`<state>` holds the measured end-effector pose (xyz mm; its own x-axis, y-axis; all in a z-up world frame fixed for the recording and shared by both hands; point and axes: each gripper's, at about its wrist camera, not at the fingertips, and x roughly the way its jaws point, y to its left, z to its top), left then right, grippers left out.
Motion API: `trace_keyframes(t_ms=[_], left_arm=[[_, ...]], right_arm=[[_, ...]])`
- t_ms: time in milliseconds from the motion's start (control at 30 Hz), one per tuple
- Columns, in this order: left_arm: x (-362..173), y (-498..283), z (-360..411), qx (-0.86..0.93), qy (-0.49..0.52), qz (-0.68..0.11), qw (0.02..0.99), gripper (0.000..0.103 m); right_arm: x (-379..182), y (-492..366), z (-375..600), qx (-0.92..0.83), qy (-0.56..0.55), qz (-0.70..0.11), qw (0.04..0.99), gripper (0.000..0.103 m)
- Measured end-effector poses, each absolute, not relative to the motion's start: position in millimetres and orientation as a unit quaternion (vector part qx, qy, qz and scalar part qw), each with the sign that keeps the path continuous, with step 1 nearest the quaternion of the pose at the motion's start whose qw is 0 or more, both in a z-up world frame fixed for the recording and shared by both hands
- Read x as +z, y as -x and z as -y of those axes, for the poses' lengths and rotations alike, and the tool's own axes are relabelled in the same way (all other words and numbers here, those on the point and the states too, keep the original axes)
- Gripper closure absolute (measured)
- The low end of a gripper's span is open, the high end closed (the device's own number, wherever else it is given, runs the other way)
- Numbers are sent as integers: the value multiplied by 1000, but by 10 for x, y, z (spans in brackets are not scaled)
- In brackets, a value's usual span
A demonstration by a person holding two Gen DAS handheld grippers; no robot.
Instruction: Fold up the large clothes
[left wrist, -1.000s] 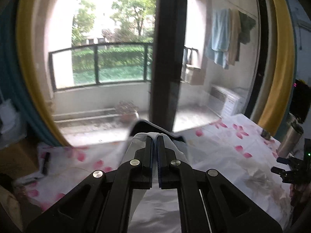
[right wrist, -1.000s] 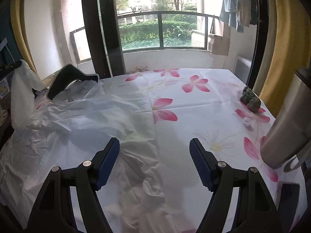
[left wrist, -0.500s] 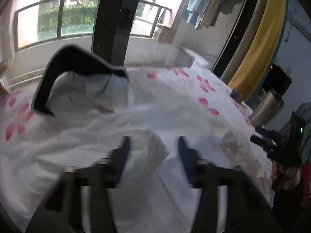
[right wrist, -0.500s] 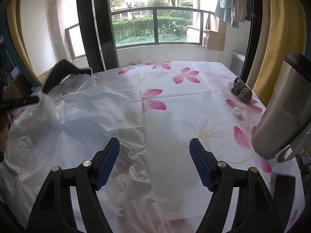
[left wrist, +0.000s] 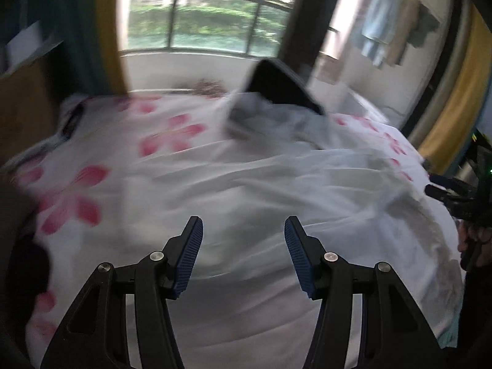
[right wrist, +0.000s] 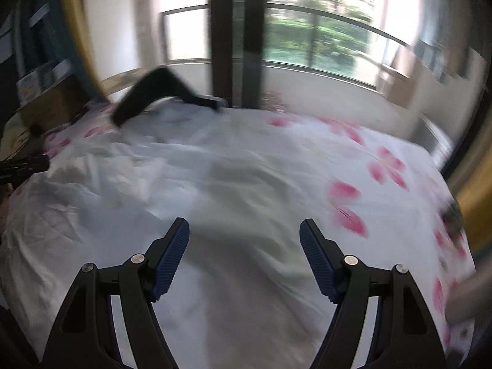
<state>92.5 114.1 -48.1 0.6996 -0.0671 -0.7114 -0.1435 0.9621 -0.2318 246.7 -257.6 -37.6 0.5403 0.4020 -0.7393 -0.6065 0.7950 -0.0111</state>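
The white garment (left wrist: pixel 276 190) lay spread and rumpled across the table, over the flowered tablecloth (left wrist: pixel 92 190); its dark collar (left wrist: pixel 286 89) stood up at the far end, toward the balcony window (left wrist: pixel 200 27), and in the right wrist view the same collar (right wrist: pixel 147 92) sat at the far left; so the garment's long axis seemed to run from the near edge away to the window, neck end farthest; no clean fold line showed anywhere, only loose creases and a bunched ridge toward the right side, so the folding looked barely begun, with sleeves, sides and the lengthwise fold all apparently left to do; both views were blurred, and the hem and sleeves could not be told apart. The left gripper (left wrist: pixel 243 246) hung over the near cloth with jaws wide and nothing between them; the right gripper (right wrist: pixel 244 246) likewise stood spread and empty above the fabric, touching nothing that could be seen.
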Motion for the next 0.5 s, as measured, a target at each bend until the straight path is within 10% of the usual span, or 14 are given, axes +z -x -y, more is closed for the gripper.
trace_keyframes(t_ms=[367,433,500], left_arm=[[-782,-837,-1418,19,166,-405,899,45],[-803,-828,-1416,17,167,-404,899,45],[-805,-821,-1387,19,155,-404,901,45]], right_arm=[[-412,-2642,1140,392,197,-384,813,29],[-581,-2622,967,399,221,-401,795,38],[-715,-2601,893,396,240,-413,784,71]])
